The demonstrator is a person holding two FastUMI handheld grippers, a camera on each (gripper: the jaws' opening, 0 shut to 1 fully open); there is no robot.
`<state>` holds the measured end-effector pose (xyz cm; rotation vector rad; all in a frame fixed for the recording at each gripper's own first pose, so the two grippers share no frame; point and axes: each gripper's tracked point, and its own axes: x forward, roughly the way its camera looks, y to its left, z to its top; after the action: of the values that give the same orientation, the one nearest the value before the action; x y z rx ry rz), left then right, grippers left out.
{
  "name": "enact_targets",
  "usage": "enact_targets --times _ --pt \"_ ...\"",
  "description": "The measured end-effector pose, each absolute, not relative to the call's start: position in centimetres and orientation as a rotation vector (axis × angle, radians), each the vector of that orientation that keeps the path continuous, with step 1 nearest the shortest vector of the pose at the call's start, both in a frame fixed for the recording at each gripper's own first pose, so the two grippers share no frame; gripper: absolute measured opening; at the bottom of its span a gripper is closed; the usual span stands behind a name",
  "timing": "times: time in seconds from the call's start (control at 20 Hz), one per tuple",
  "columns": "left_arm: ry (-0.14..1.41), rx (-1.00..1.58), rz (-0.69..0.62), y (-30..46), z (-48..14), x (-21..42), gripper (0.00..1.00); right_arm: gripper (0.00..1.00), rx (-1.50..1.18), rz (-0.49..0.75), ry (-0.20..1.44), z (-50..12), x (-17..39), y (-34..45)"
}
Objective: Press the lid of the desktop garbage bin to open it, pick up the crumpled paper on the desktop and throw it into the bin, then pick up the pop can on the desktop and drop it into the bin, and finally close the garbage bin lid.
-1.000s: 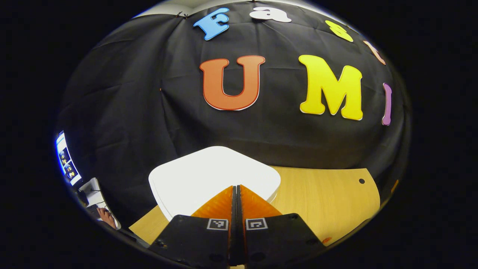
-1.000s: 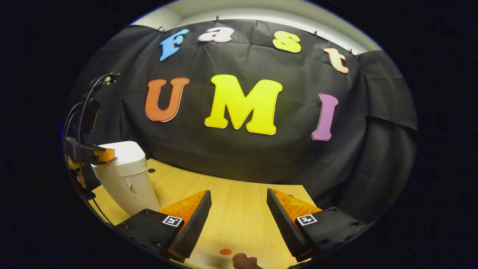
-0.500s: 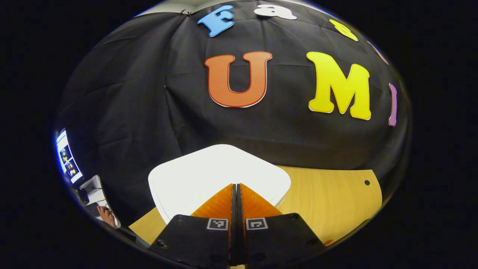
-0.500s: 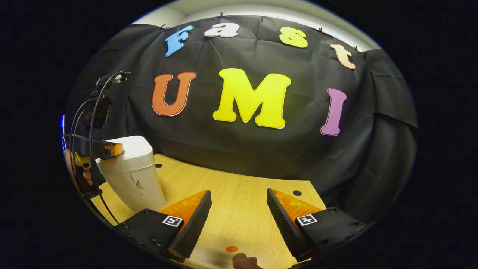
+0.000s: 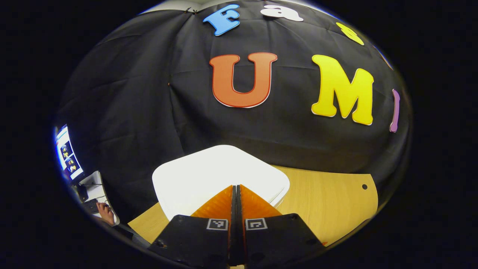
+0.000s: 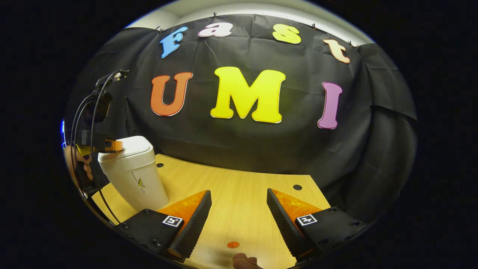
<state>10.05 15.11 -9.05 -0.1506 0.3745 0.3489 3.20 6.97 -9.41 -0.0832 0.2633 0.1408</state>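
Fingers (image 5: 227, 203) together over lid (image 5: 201, 175), right gripper (image 6: 239, 209) spread

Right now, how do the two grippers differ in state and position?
The left gripper has its fingers closed together, empty; the right gripper has its fingers spread wide, also empty. The left sits over the white bin lid; the right hangs above bare table, away from the bin. Both are hand-held.

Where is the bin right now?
The bin stands at the table's left end in the right gripper view, lid down, with the left gripper at its top rim.
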Motion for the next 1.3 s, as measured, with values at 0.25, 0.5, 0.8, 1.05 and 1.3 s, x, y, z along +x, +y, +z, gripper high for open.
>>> enact_targets --times 0.25,0.5,0.8,1.05,1.3 --pt "0.359 -0.125 0.365 14.7 -6.6 7.6 0.03 0.94 -0.085 0.143 0.278 -10.1 1.6 5.9" --pt "0.362 -0.146 0.353 13.4 -5.2 5.2 0.03 0.94 -0.063 0.155 0.290 -10.5 0.6 5.6" --pt "0.409 -0.190 0.292 10.6 -6.5 1.9 0.04 0.94 -0.039 0.158 0.323 -11.7 -0.6 4.8" --pt "0.466 -0.165 0.242 8.8 -9.2 -0.3 0.07 0.94 -0.009 0.135 0.386 -13.7 -1.1 4.0" --pt "0.535 -0.147 0.186 6.9 -12.3 -1.2 0.10 0.94 -0.012 0.105 0.432 -15.6 -1.0 3.3"
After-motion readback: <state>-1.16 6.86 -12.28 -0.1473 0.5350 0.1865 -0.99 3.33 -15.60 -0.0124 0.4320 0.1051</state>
